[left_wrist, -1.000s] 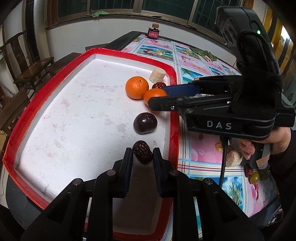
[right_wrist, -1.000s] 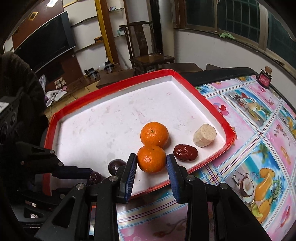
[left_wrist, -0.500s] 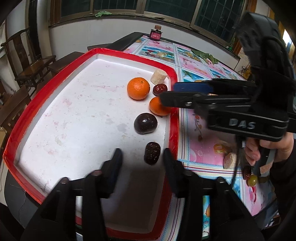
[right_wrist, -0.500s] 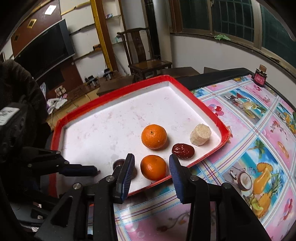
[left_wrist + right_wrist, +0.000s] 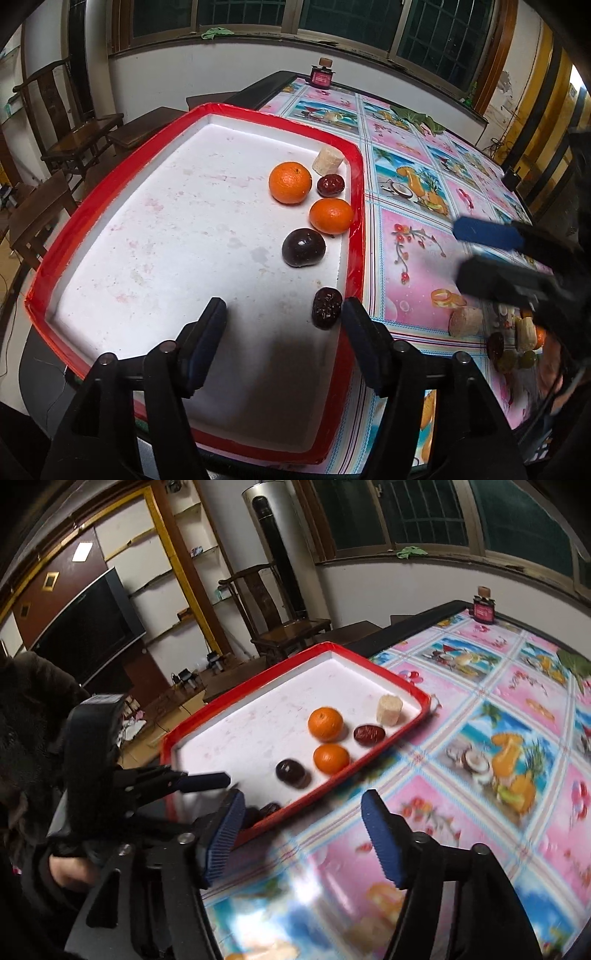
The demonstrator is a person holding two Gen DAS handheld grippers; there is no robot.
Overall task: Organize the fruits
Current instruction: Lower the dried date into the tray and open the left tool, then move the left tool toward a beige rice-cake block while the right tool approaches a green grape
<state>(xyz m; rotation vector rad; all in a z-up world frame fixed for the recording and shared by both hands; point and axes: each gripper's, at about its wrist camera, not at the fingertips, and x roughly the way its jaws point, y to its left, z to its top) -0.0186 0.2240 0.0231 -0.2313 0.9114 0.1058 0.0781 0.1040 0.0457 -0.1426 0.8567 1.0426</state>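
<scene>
A red-rimmed white tray point(image 5: 360, 192) holds two oranges point(image 5: 290, 182) point(image 5: 331, 216), a dark round fruit point(image 5: 303, 246), a red date point(image 5: 331, 184), a pale chunk point(image 5: 327, 160) and a wrinkled date point(image 5: 325, 308). My left gripper point(image 5: 284, 308) hovers over the tray's near end, its jaws opening. The wrinkled date lies on the tray just inside the right finger, untouched. My right gripper point(image 5: 303, 801) is beyond the tray's edge, above the patterned tablecloth, jaws opening with nothing between them. It also shows blurred at the right in the left wrist view point(image 5: 458, 254). The tray point(image 5: 402, 690) is in the right wrist view too.
Loose fruit lies on the cloth near the right hand: a pale chunk point(image 5: 466, 322) and small dark and green fruits point(image 5: 511, 356). A small jar point(image 5: 322, 76) stands at the table's far end. Wooden chairs point(image 5: 74, 125) stand left of the table.
The left gripper opened and left the wrinkled date on the tray. The right gripper let go of the near orange, opened wide and drew back off the tray, over the cloth.
</scene>
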